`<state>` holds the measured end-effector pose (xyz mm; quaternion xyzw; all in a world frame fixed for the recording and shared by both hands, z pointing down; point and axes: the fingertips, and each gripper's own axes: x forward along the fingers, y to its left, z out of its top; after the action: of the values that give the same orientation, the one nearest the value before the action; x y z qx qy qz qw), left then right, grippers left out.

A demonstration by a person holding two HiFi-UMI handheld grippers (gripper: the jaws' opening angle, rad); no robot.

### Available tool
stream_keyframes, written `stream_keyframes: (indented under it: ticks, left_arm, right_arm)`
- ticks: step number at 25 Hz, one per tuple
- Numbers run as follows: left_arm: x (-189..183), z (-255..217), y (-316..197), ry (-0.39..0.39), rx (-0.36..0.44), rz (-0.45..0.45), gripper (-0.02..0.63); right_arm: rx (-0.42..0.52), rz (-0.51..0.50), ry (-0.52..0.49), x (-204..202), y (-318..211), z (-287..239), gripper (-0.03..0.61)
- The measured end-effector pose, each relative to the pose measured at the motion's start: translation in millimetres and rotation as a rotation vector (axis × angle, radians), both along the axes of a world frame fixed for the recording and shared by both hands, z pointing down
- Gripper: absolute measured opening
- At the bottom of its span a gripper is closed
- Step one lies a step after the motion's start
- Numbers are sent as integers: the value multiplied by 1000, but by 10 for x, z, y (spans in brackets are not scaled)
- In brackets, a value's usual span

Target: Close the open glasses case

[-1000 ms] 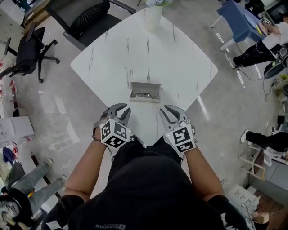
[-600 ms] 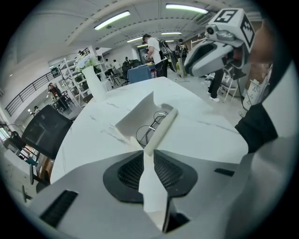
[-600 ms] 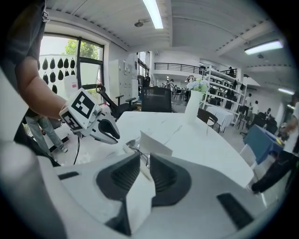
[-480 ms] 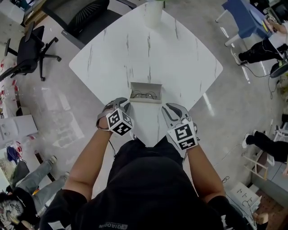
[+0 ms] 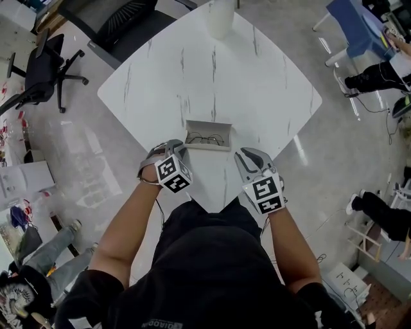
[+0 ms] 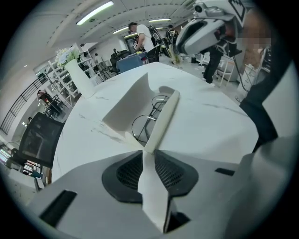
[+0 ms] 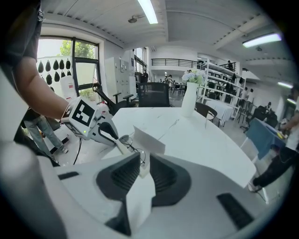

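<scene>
The grey glasses case (image 5: 207, 136) lies open near the table's front corner, its lid (image 6: 135, 105) standing up at the back. Thin-rimmed glasses (image 6: 148, 122) rest inside. My left gripper (image 5: 178, 147) is shut, and its tips (image 6: 149, 151) sit right at the left end of the case's front wall. I cannot tell whether they pinch that wall. My right gripper (image 5: 246, 155) is shut too, a short way off the case's right end, and looks along the front wall (image 7: 133, 156). The left gripper (image 7: 119, 142) shows across the case in the right gripper view.
The white marble table (image 5: 257, 83) carries a white vase (image 5: 219, 19) at its far corner. Black office chairs (image 5: 122, 22) (image 5: 38, 71) stand beyond and to the left. People (image 5: 379, 77) sit by a blue table at the right. My body fills the lower head view.
My left gripper has moved forward and right, up to the case's left end. The right gripper has edged closer to the right end. The case itself has not moved.
</scene>
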<state>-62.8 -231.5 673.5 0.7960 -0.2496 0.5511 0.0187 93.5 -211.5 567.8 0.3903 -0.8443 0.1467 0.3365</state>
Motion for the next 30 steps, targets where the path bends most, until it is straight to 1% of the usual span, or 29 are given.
stream_keyframes:
  ticks: [7,13,19,25,30]
  left_arm:
    - [10,27,7,-4,-37,11,64]
    - [17,44,23,-9,-71,21,61]
    - [15,50,28,12,-130,7,48]
    - [14,62,24,24,-128,-11,43]
    - [7,53,19,45,-123,-36,38]
  right_arm:
    - [-14,-7,36,96,-219,154,64]
    - [-35,-12,69,161,-412,317,64]
    - [-23,-63,141,105,-633,384,64]
    - [-27,-82,161,49,-804,444,64]
    - [-24,-122,172,-33,-834,436,64]
